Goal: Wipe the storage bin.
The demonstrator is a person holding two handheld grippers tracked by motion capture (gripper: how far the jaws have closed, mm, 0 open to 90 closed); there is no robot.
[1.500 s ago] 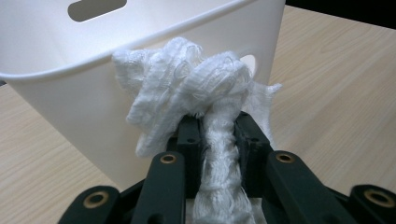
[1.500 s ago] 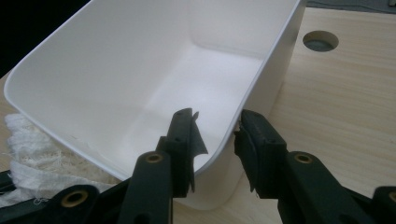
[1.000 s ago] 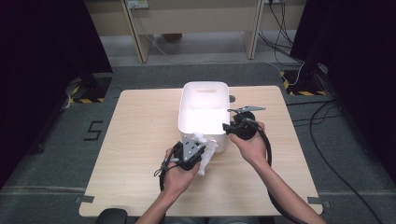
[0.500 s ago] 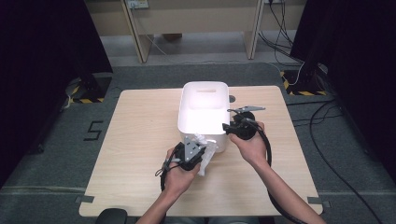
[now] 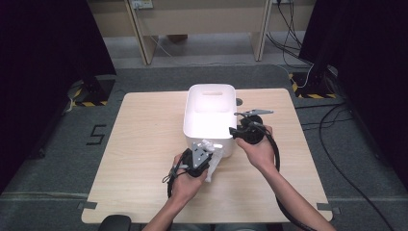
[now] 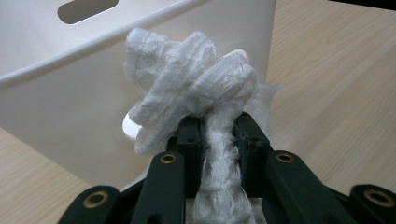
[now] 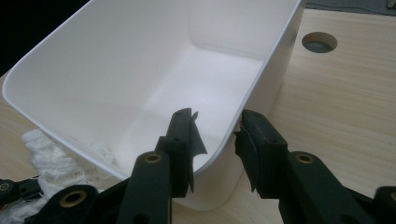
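Nothing has shifted in the last second: low in the frame's centre, the left hand-held gripper (image 6: 218,128) stays clamped on the white cloth (image 6: 191,98) outside the white bin (image 5: 210,115), whose rim the right hand-held gripper (image 7: 215,126) straddles, so the drop-in is probably next.

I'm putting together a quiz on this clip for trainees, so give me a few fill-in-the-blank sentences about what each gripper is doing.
1. The left gripper is shut on a crumpled white ____.
2. The right gripper's jaws straddle the ____ of the white bin.
3. The bin stands on a ____ table.
4. In the high view, the cloth is held ____ the bin, not in it.

Missing words: cloth; rim; wooden; outside
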